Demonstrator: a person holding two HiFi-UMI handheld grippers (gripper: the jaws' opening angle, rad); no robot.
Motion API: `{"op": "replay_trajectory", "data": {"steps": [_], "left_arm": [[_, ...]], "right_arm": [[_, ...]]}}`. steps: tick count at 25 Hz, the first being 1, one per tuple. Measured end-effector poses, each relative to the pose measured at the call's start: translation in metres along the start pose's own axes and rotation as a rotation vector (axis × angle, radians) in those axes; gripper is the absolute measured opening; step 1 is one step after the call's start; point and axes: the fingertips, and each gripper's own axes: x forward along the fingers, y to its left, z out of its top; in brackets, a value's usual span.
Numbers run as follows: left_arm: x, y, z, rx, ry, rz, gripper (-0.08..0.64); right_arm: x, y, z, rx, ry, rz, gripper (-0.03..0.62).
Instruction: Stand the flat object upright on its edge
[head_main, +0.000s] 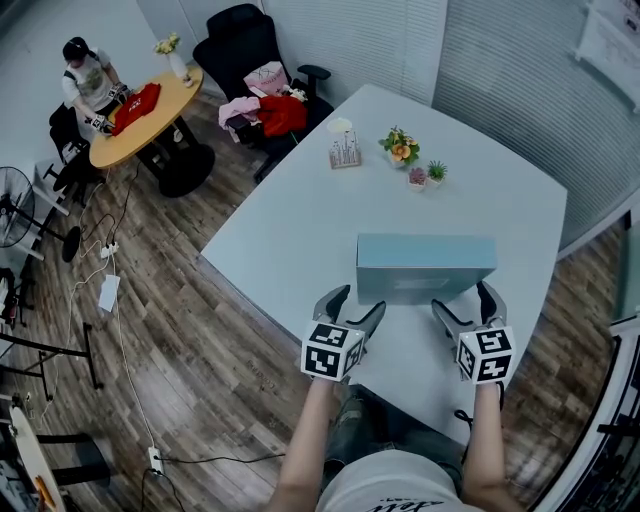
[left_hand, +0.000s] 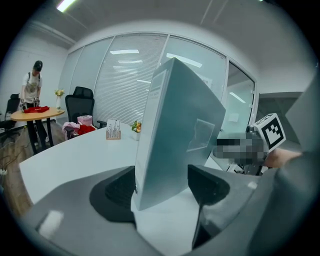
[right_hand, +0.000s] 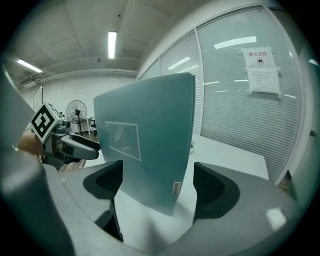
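Head view looks steeply down — both gripper views closely face one box (head_main: 425, 262).

- An office meeting room: a large pale table (head_main: 290, 240) stands beside glass partition walls hung with closed blinds (head_main: 500, 60).
- A black office chair (head_main: 238, 35) sits at its far left corner.
- Further left, a person (head_main: 88, 78) stands at a round wooden table (head_main: 150, 110).
- Strip lights (right_hand: 112, 44) line the ceiling, and a printed notice (right_hand: 262, 70) hangs on the glass.
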Motion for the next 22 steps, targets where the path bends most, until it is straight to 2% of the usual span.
{"op": "replay_trajectory", "data": {"steps": [4, 9, 13, 19, 22], "left_arm": [[-0.014, 0.0, 0.008, -0.007, -0.031, 0.008, 0.334], [-0.031, 0.004, 0.021, 0.002, -0.093, 0.046, 0.306], [-0.051, 0.011, 0.038, -0.018, -0.164, 0.089, 0.26], [-0.072, 0.019, 0.063, -0.007, -0.237, 0.147, 0.197], [-0.081, 0.02, 0.072, -0.013, -0.265, 0.157, 0.192]], "right_arm": [[-0.011, -0.003, 0.009, 0.001, -0.037, -0.038, 0.457], [-0.028, -0.013, 0.02, 0.016, -0.109, -0.116, 0.377], [-0.04, -0.016, 0.028, 0.034, -0.154, -0.144, 0.305], [-0.054, -0.026, 0.049, 0.041, -0.243, -0.183, 0.196], [-0.063, -0.029, 0.06, 0.046, -0.284, -0.2, 0.144]]}}
